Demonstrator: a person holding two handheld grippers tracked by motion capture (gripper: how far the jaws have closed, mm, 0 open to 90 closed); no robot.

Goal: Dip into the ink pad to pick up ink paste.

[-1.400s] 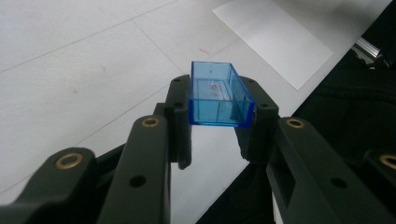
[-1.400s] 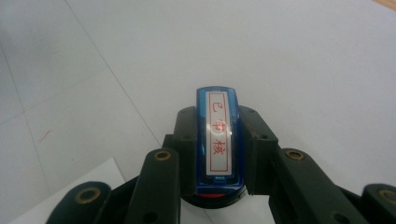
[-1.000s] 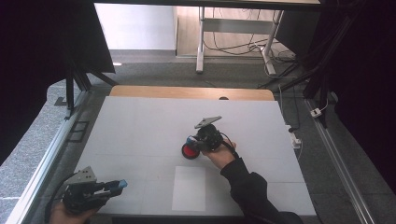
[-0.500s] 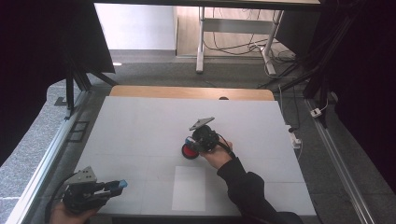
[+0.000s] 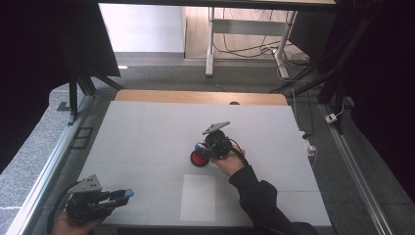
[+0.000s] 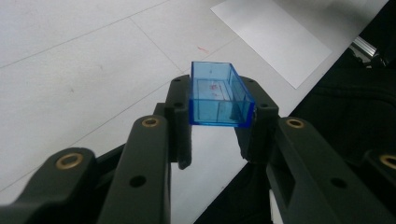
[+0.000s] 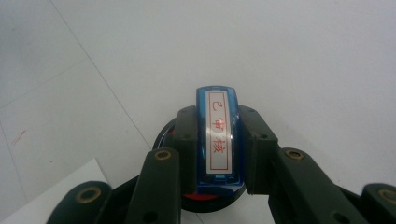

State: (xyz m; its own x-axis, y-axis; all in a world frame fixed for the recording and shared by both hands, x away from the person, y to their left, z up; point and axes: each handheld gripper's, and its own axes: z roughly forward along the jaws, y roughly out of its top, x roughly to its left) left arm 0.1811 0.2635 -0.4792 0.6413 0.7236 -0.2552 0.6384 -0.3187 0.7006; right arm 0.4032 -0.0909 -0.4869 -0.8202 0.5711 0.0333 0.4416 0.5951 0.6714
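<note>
My left gripper rests at the table's near left corner, shut on a clear blue rectangular cap whose open side faces up; the cap shows as a blue speck at the jaw tips. My right gripper is at mid-table, shut on a blue stamp that carries a white label with red characters. The stamp's lower end meets a round red ink pad with a black rim. Whether it presses into the pad I cannot tell.
A white paper sheet lies on the white table just in front of the ink pad, also seen past the left gripper. A wooden strip edges the far side. Metal rails run along both sides.
The right gripper has wobbled slightly over the red pad, still holding the stamp. The left gripper has kept still with the cap.
</note>
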